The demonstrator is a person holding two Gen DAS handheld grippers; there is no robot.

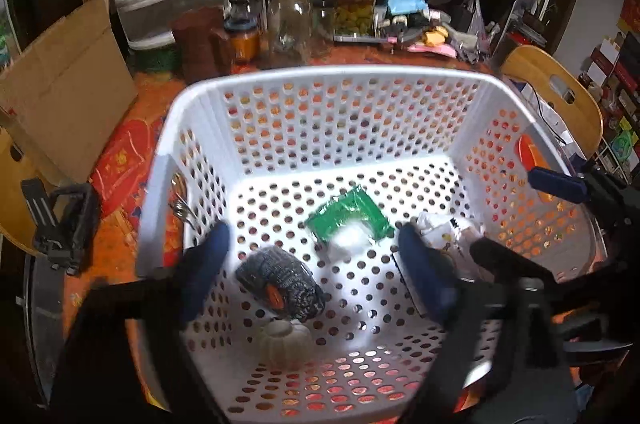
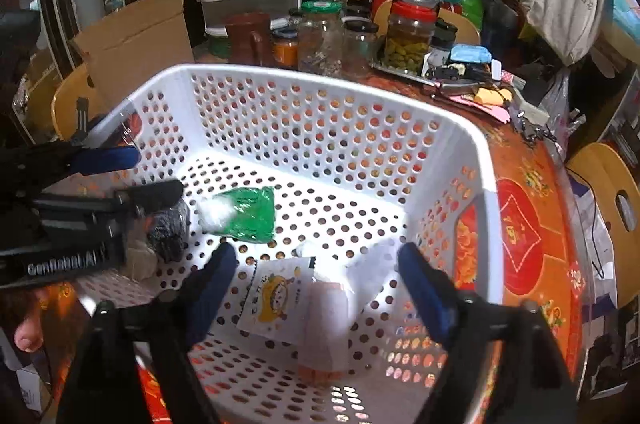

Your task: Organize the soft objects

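The left gripper (image 1: pixel 314 264) has its blue fingers spread wide and holds nothing, and right under it a gray knitted bundle (image 1: pixel 280 282) and a small white pumpkin-shaped thing (image 1: pixel 285 342) lie on the floor of the white basket (image 1: pixel 320 76). The right gripper (image 2: pixel 314 274) is spread wide and empty too, above a white pouch with a cartoon picture (image 2: pixel 276 300). A green and white packet (image 1: pixel 348 222) lies in the middle of the basket, which sits on a red and orange tablecloth (image 2: pixel 520 232) near some glass jars (image 2: pixel 408 32).
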